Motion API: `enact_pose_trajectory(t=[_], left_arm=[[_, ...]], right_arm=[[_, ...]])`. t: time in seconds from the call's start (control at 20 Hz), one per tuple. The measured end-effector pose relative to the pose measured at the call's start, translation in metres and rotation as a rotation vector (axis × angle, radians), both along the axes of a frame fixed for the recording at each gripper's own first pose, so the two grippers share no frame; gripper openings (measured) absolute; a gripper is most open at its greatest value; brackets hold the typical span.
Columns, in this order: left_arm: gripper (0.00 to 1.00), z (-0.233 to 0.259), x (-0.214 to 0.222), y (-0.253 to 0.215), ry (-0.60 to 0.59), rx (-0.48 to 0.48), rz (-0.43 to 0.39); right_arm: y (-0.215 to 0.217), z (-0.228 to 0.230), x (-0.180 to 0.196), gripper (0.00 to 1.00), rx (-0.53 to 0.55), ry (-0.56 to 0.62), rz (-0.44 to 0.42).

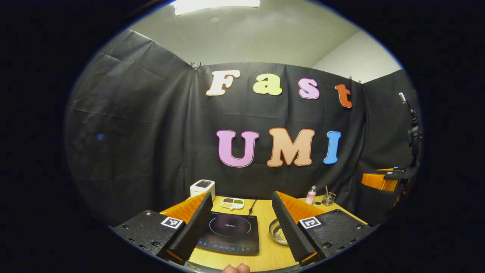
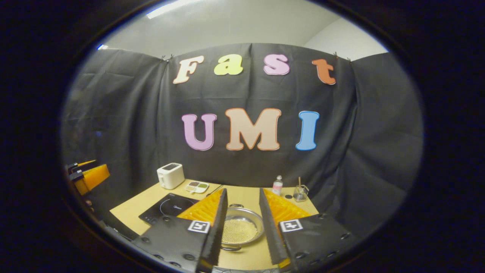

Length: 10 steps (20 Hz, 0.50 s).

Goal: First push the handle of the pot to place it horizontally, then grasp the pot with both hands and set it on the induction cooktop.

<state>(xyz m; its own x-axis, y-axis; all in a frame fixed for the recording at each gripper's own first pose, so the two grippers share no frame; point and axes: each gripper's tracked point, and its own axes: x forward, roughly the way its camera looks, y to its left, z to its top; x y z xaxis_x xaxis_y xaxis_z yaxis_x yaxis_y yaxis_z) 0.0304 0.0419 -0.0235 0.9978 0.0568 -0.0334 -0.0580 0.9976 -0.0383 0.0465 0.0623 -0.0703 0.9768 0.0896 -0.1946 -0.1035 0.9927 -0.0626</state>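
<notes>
1. Between the fingers of the right tongs sat the pot, straight ahead and a little below, its bowl holding pale grains.
2. The pot's small loop handles showed at its far rim and its near rim, so its handle line ran away from the right tongs rather than across; I judged the turn to horizontal not yet done.
3. The right tongs were the nearer pair; their fingers stood apart, clear of the pot on both sides, hovering above the tabletop.
4. From the left tongs, also spread apart and holding nothing, the pot lay to the right, half hidden behind the right-hand finger.
5. The cooktop lay directly before the left tongs, just beside the pot, to the pot's left.
6. Both tongs pointed forward and slightly down at the tabletop; the first push likely suited the right pair.
</notes>
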Motion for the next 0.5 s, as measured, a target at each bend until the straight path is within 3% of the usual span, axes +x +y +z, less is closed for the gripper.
enact_pose_trajectory(t=[0.05,0.1,0.2,0.35,0.4,0.5], left_arm=[[0.95,-0.001,0.003,0.003,0.004,-0.003,0.013],[0.93,-0.004,0.005,0.005,0.01,-0.006,0.025],[0.96,-0.012,0.015,0.008,0.028,-0.004,0.053],[0.96,-0.02,0.023,0.011,0.059,0.009,0.104],[0.92,-0.021,0.027,0.008,0.065,0.015,0.114],[0.96,-0.026,0.036,0.004,0.095,0.043,0.14]], right_arm=[[0.002,-0.008,0.004,0.39,-0.004,0.021,0.006],[0.006,-0.019,0.01,0.23,-0.002,0.044,0.02],[0.016,-0.041,0.02,0.2,0.02,0.106,0.059],[0.03,-0.084,0.039,0.02,0.054,0.222,0.126],[0.036,-0.1,0.043,0.0,0.076,0.267,0.152],[0.049,-0.134,0.045,0.0,0.143,0.391,0.223]])
